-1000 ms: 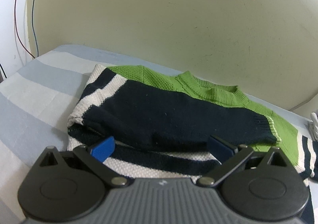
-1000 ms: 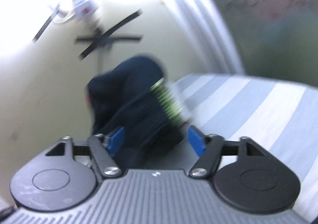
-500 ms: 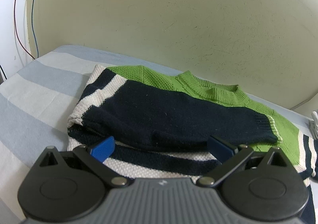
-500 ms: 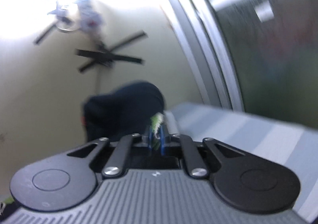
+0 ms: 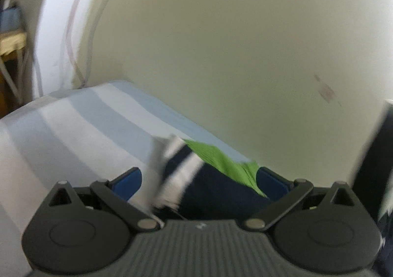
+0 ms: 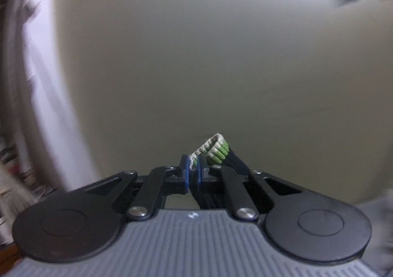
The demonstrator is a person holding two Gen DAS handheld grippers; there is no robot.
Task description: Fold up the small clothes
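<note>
Sweater cuff [image 6: 216, 149] pinched, R gripper [image 6: 192, 171].

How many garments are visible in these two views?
1, as far as shown: the sweater lies on the striped bed between the left gripper's open jaws, while the right gripper pinches its cuff. Blur may hide others.

Striped bed [image 5: 73, 129], left and centre of the left wrist frame: bare, open to a gripper. Wall [image 5: 221, 55] closes it off behind. Sweater [image 5: 211, 178] fills the lower centre; a dark blurred mass blocks the right edge.
</note>
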